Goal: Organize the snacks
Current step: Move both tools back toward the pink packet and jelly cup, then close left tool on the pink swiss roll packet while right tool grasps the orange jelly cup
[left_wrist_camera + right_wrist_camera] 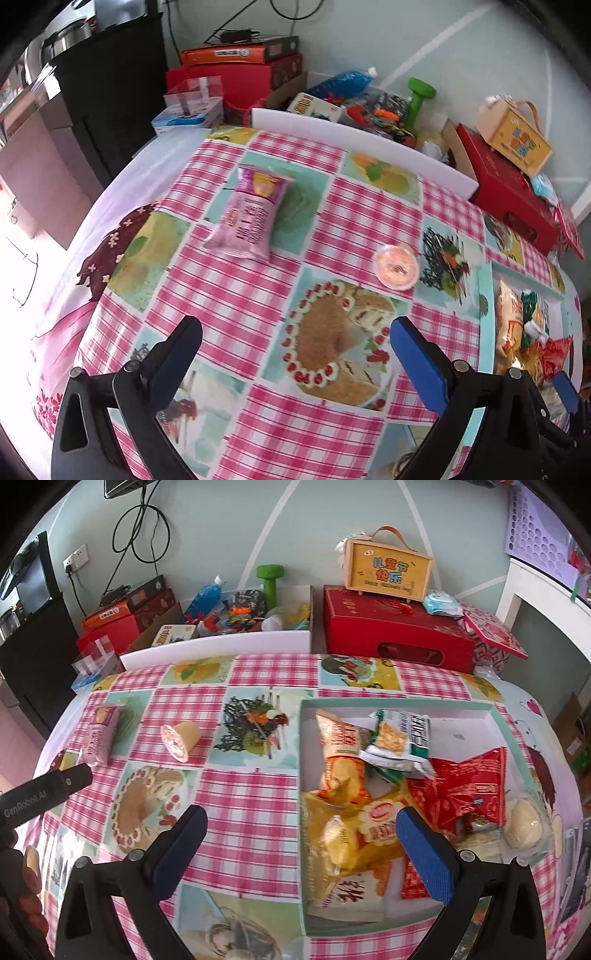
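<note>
A pink snack packet (pixel 248 214) (pixel 99 733) lies on the checked tablecloth at the far left. A small jelly cup (pixel 395 266) (pixel 181 740) rests on its side to the packet's right. A shallow teal-rimmed box (pixel 301 775) (pixel 485 317) on the right holds several snack packets (pixel 369 782). My left gripper (pixel 295 343) hovers open over the cloth, short of both loose snacks, with nothing between its fingers. My right gripper (pixel 301 834) is open above the box's left rim and empty. The left gripper's body (pixel 44 794) and a hand show at the right wrist view's left edge.
Along the wall stand a white foam strip (pixel 362 138), a cardboard box of toys with a green dumbbell (pixel 271 581), red gift boxes (pixel 395 635) with a small yellow case on top, and stacked boxes (pixel 236 66). A black cabinet (pixel 110 110) stands left.
</note>
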### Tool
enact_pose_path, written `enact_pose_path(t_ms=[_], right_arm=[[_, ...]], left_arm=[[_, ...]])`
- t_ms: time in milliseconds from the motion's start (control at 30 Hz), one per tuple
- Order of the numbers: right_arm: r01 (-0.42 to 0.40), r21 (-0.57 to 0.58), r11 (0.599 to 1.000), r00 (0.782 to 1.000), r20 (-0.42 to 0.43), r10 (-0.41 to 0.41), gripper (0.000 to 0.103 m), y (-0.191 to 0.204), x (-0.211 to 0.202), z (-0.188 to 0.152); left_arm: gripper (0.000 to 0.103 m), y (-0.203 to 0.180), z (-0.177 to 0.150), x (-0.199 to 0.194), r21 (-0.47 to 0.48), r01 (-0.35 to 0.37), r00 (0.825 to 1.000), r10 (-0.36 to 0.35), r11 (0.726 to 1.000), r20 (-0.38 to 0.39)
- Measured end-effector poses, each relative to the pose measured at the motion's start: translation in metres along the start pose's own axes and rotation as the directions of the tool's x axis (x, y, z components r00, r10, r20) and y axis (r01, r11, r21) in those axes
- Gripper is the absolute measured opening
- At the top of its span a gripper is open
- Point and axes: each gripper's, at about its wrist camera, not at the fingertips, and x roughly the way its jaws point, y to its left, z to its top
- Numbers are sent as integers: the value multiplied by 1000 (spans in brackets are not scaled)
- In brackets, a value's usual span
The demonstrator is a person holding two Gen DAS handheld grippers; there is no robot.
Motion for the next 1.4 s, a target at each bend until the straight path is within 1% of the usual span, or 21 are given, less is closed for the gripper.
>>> enact_pose_path(t_ms=[100,200,367,433,467,533,567,633,700,833,900,1000,1100,1167,1233,1300,1367,1400], right_arm=[[-9,0,1000,1000,-3,9,103,7,4,2],[-37,5,999,999,-6,37,103,14,8,3],[-74,-11,997,997,-13,73,103,27,17,7],[-85,-19,996,996,-16,85,103,32,21,10],[-99,-20,995,995,-20,98,103,35,24,12],[-128,-15,992,991,-28,128,103,40,30,17],[-145,-7,989,989,-36,145,103,43,35,20],[-160,9,987,985,-59,161,103,49,47,25],[-167,18,986,983,-76,168,103,55,56,29],[-172,16,985,979,-105,173,103,71,78,39],[-174,-3,985,979,-104,173,102,80,86,44],[-174,-13,985,979,-113,172,99,88,98,48],[-167,-13,986,978,-125,164,96,94,113,51],[-170,-8,985,977,-130,167,92,96,120,51],[-169,-4,986,978,-124,167,90,99,126,51],[-179,-2,984,977,-116,178,88,102,129,52],[-183,-3,983,977,-110,182,87,106,132,53],[-182,-2,983,978,-107,181,86,107,133,53]], left_arm=[[101,11,6,1,-21,3,1000,-3,1000,4],[101,21,15,6,-38,10,1000,-10,999,5],[101,34,27,19,-59,16,1000,-16,998,-14],[101,37,32,24,-69,22,1000,-24,997,-16],[101,38,35,29,-77,34,999,-36,997,-30],[101,38,39,36,-64,43,998,-47,997,-47],[101,37,42,41,-35,40,998,-42,999,-54],[101,37,47,47,-10,15,998,-15,1000,-64],[101,41,55,52,4,5,998,-5,1000,-60],[101,48,71,64,1,38,997,-38,999,-73],[101,51,79,72,5,34,997,-34,999,-68],[101,54,86,84,6,22,997,-21,1000,-70],[99,55,90,94,0,41,996,-40,999,-73],[93,54,92,100,5,41,996,-41,999,-75],[79,52,92,105,13,43,997,-42,999,-71],[77,50,92,109,13,45,996,-44,999,-73],[70,49,91,111,10,55,996,-54,998,-68],[60,48,90,112,12,56,996,-55,998,-69]])
